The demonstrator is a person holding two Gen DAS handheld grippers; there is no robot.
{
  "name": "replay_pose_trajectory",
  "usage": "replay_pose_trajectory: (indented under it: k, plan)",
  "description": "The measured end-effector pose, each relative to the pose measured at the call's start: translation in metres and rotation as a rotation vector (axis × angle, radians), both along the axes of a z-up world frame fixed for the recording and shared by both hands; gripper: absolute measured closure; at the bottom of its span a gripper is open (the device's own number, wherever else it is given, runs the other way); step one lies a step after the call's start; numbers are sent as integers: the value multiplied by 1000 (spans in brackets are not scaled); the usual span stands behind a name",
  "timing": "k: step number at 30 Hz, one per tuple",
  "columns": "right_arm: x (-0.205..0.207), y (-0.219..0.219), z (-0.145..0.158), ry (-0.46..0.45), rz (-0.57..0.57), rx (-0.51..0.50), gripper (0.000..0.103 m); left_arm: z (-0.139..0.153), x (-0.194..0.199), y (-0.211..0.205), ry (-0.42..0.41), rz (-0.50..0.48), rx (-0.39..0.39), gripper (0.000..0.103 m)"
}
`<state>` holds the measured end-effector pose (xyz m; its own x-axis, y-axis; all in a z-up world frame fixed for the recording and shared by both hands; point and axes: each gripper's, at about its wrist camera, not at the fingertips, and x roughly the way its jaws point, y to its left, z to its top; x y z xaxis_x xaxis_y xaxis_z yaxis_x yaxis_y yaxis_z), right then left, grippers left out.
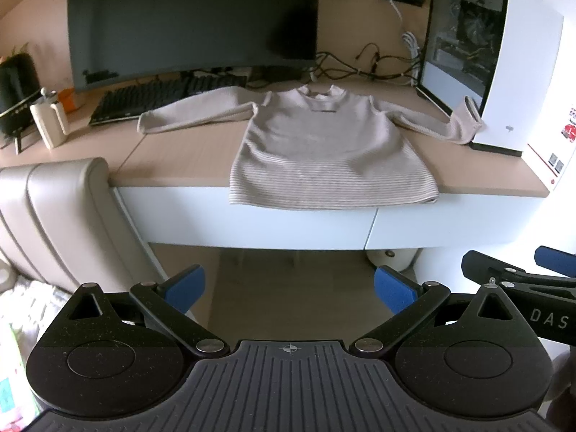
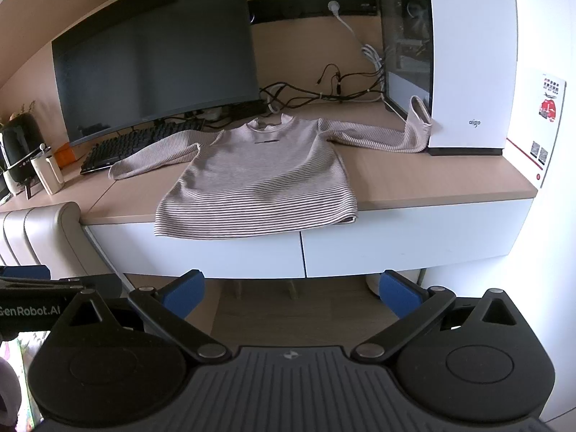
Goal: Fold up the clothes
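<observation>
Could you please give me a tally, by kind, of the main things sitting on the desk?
Striped sweater: 1
Monitor: 1
Keyboard: 1
White computer case: 1
Total: 4

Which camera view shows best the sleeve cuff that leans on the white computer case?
The right wrist view: the sleeve cuff stands upright against the white computer case, with its opening and stripes clear. The left wrist view shows the same cuff near the picture's edge, more blurred, with its stripes hardly readable.
</observation>
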<state>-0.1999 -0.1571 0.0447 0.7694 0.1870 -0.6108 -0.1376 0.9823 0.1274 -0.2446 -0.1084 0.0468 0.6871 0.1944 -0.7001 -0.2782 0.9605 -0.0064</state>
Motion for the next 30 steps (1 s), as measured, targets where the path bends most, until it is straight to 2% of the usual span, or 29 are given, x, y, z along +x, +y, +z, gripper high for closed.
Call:
replay_pose_trajectory:
  k: [30]
  plan:
    - [5,2,-2,16,-3,-2,0,-6,7,8,28,-4,-24,1]
